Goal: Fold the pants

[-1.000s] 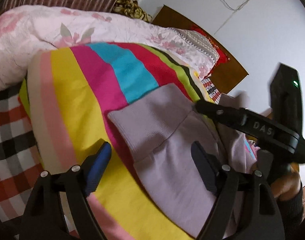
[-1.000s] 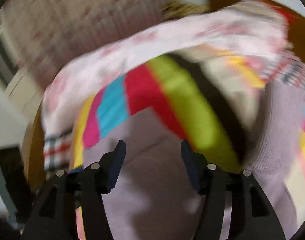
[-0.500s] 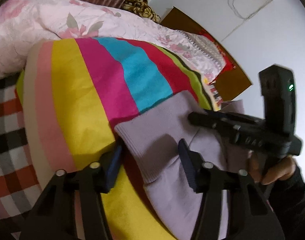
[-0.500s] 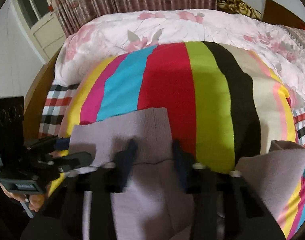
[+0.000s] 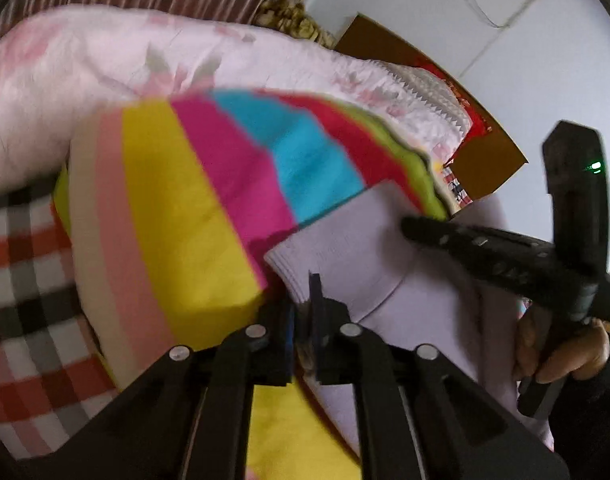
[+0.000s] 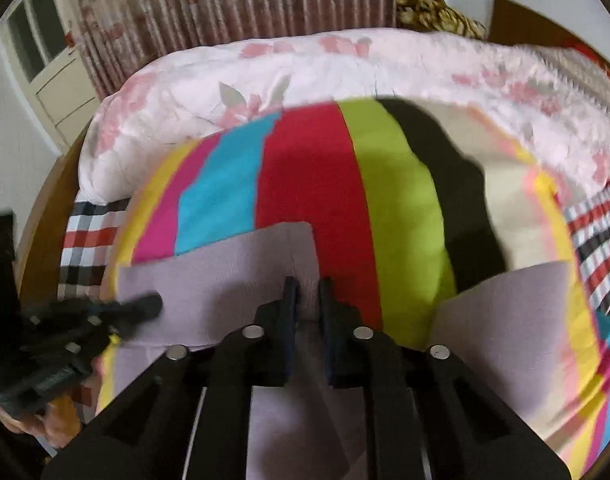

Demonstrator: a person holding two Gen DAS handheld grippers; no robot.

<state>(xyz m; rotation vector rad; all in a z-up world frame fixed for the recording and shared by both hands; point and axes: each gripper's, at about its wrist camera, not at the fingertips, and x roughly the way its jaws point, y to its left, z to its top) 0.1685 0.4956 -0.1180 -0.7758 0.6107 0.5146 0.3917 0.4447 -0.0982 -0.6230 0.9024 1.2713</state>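
Lilac ribbed pants (image 5: pixel 365 248) lie on a striped blanket (image 5: pixel 185 200), waistband toward the pink quilt. In the left wrist view my left gripper (image 5: pixel 301 300) is shut on the near corner of the waistband. Beside it, the right gripper (image 5: pixel 485 256) reaches across the waistband with a hand (image 5: pixel 565 352) on its handle. In the right wrist view my right gripper (image 6: pixel 308 286) sits at the other end of the pants (image 6: pixel 225 280). Its jaws are closing with lilac cloth pinched between the pads. The left gripper (image 6: pixel 145 306) shows at the far left. A pant leg (image 6: pixel 505 300) stands folded up at the right.
The striped blanket (image 6: pixel 305 180) covers the bed over a red, black and white checked sheet (image 5: pixel 21 280). A pink floral quilt (image 6: pixel 305 68) is piled behind it. A brown headboard (image 5: pixel 485 160) and white wall stand to the right; curtains (image 6: pixel 225 0) hang at the back.
Both grippers have come down onto the waistband and their jaws have closed from wide apart onto the lilac cloth. The right gripper has rolled level.
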